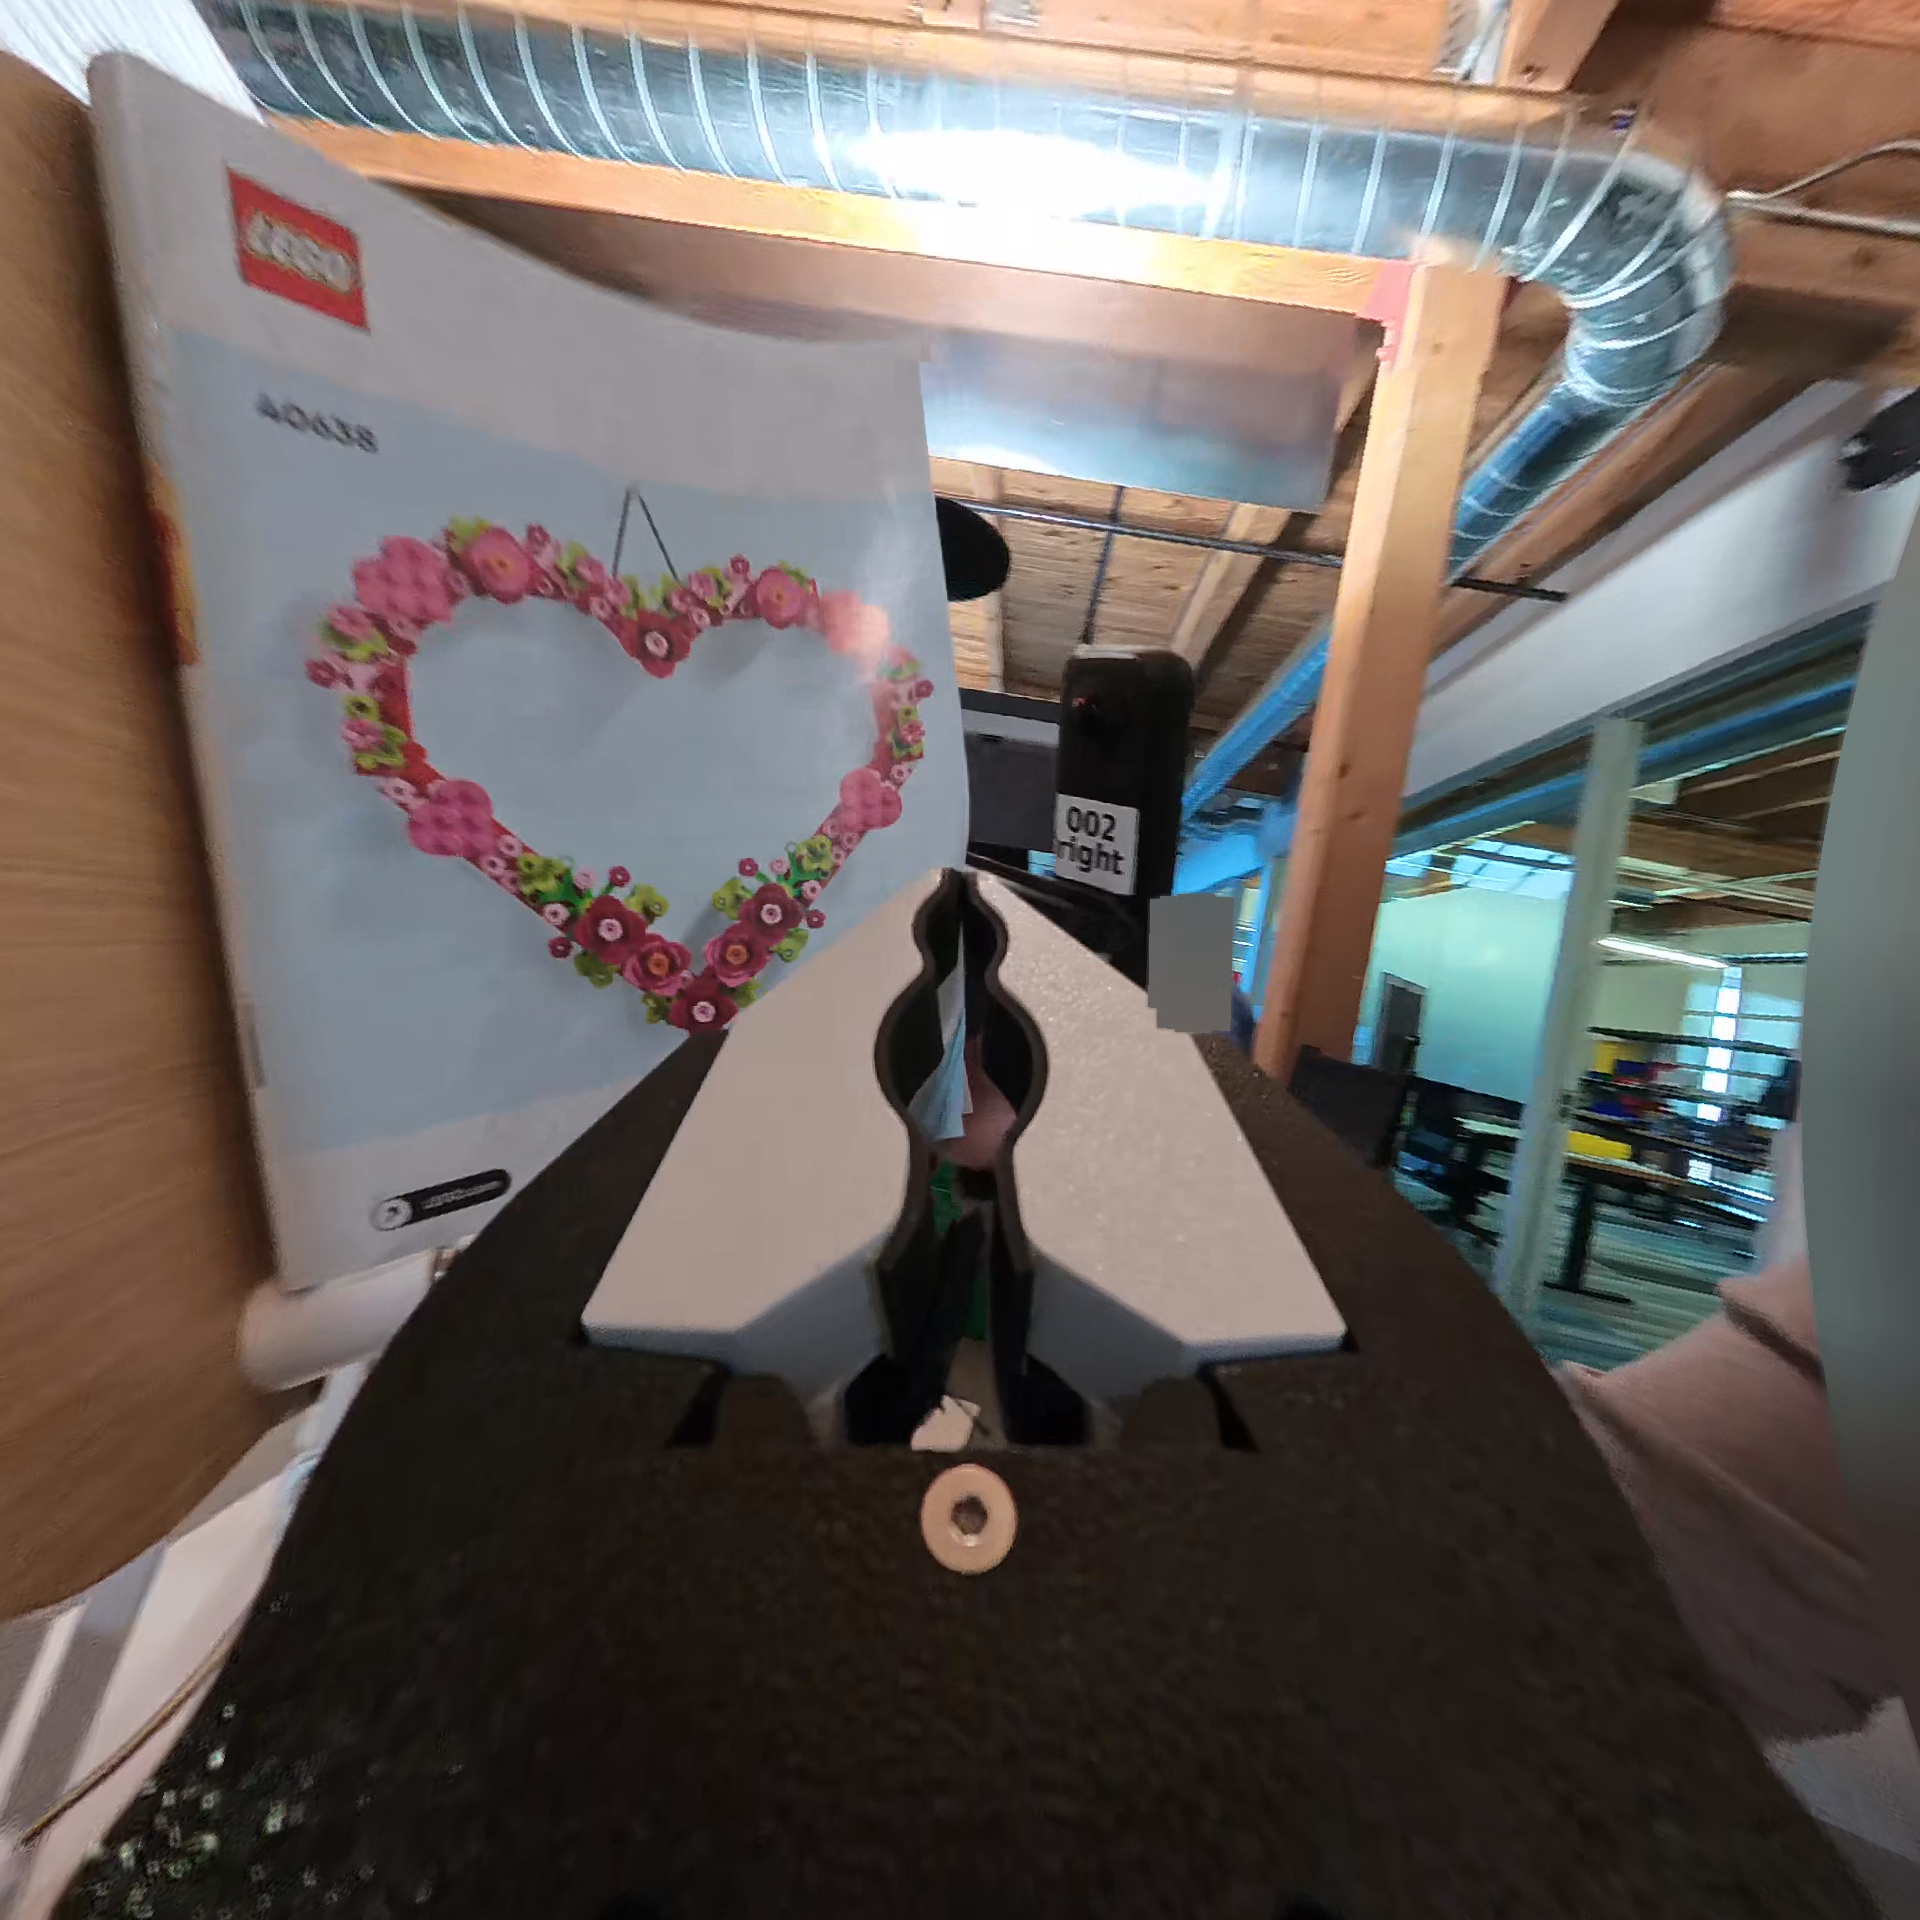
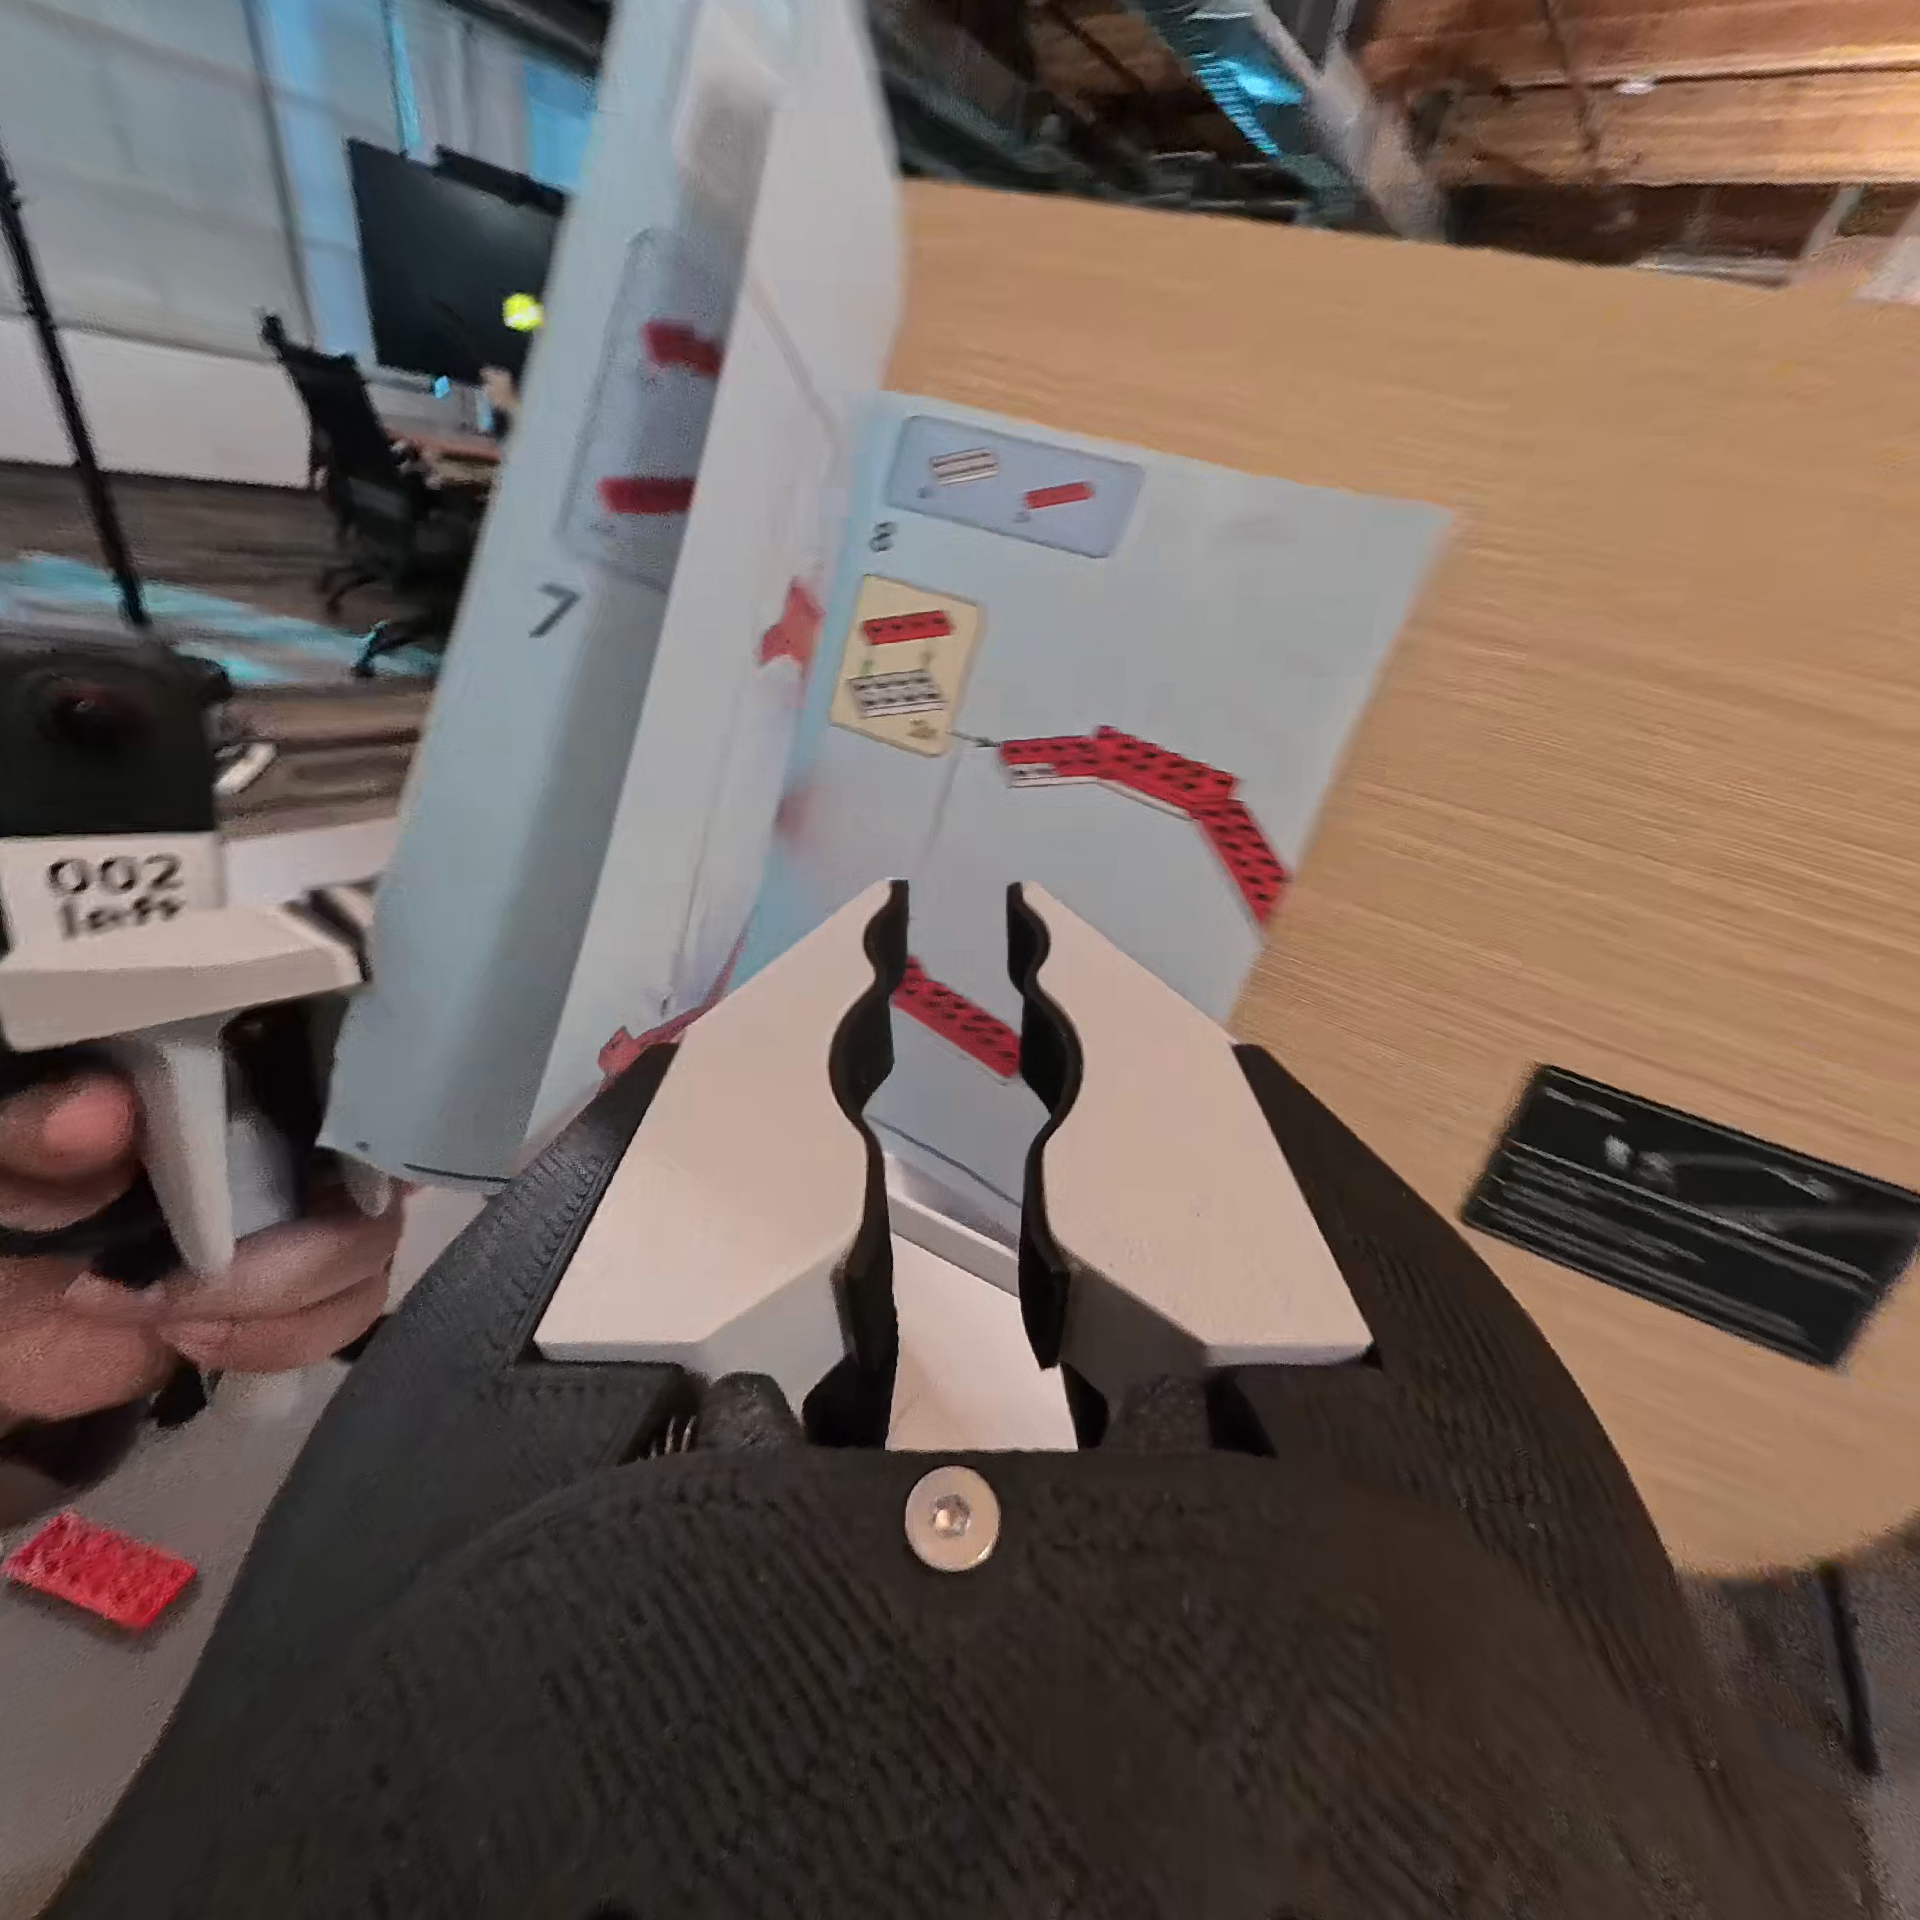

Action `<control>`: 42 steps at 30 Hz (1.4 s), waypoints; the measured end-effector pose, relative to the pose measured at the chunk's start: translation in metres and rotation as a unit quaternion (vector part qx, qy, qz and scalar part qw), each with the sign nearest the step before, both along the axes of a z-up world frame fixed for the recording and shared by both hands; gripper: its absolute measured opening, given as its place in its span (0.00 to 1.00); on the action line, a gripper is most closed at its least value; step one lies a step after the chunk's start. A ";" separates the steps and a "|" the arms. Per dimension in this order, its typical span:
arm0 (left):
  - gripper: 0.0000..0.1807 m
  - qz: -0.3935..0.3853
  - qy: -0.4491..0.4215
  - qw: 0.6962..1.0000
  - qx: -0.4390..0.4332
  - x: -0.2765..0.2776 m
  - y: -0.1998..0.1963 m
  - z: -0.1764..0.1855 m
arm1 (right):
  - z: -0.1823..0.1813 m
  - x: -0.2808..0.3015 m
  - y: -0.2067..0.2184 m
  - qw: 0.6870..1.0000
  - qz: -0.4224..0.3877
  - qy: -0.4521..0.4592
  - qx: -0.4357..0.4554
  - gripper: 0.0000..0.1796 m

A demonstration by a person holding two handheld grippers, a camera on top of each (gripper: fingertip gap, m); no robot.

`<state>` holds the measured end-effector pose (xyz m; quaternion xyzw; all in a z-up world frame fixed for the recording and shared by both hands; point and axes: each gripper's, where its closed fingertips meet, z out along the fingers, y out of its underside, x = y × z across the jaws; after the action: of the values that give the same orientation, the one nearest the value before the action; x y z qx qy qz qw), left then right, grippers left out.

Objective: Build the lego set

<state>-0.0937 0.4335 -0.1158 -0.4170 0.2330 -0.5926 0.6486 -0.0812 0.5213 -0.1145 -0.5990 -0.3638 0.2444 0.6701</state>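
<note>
The instruction booklet stands half open on the wooden table. Its cover (image 1: 582, 727), with a flower heart picture, fills the left of the left wrist view. My left gripper (image 1: 961, 883) is shut on the edge of the lifted pages; a strip of paper (image 1: 940, 1091) shows between its pads. In the right wrist view the lifted pages (image 2: 644, 623) stand upright, and an open page (image 2: 1091, 644) with red brick drawings lies flat behind them. My right gripper (image 2: 956, 894) is open and empty, its tips just above the lower part of that page.
A red plate (image 2: 99, 1569) lies on the white surface at the lower left. A black card (image 2: 1694, 1210) lies on the wooden table (image 2: 1558, 623) to the right. A hand (image 2: 94, 1299) holds the left tool. The right tool's black housing (image 1: 1127, 727) shows behind the booklet. The left gripper's tips are roughly 9 cm from the right gripper's.
</note>
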 end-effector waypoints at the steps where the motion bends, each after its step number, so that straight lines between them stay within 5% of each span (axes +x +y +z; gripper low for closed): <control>1: 0.00 0.009 -0.001 1.000 0.001 -0.002 0.001 0.001 | 0.004 0.010 0.004 1.000 -0.018 0.015 -0.006 0.10; 10: 0.00 0.135 0.033 0.990 -0.013 -0.066 0.014 -0.009 | 0.048 0.085 0.012 0.979 -0.163 0.101 0.062 0.09; 18: 0.00 0.203 -0.005 0.977 -0.064 -0.124 0.023 -0.029 | 0.023 -0.013 -0.025 0.996 0.000 -0.013 0.088 0.06; 26: 0.00 0.203 0.002 0.973 -0.107 -0.124 0.037 -0.046 | -0.026 -0.070 -0.009 0.986 -0.049 -0.110 0.111 0.09; 30: 0.46 0.202 -0.030 0.972 -0.119 -0.126 0.041 -0.041 | -0.032 -0.072 -0.003 0.980 -0.077 -0.127 0.134 0.10; 32: 0.60 0.171 -0.044 0.976 -0.130 -0.123 0.040 -0.038 | -0.034 -0.072 -0.001 0.981 -0.072 -0.125 0.130 0.10; 35: 0.50 0.187 -0.034 0.973 -0.127 -0.122 0.044 -0.039 | -0.034 -0.069 0.001 0.982 -0.072 -0.123 0.127 0.10; 41: 0.00 0.215 -0.002 0.974 -0.079 -0.114 0.037 -0.032 | -0.033 -0.056 0.008 0.982 -0.078 -0.121 0.119 0.10; 42: 0.00 0.231 0.005 0.970 -0.076 -0.114 0.039 -0.032 | -0.033 -0.053 0.010 0.983 -0.080 -0.121 0.116 0.10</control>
<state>-0.2075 0.4729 -0.1475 -0.5109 0.0876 -0.4403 0.7331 -0.1347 0.5314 -0.1471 -0.5694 -0.4193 0.0720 0.7034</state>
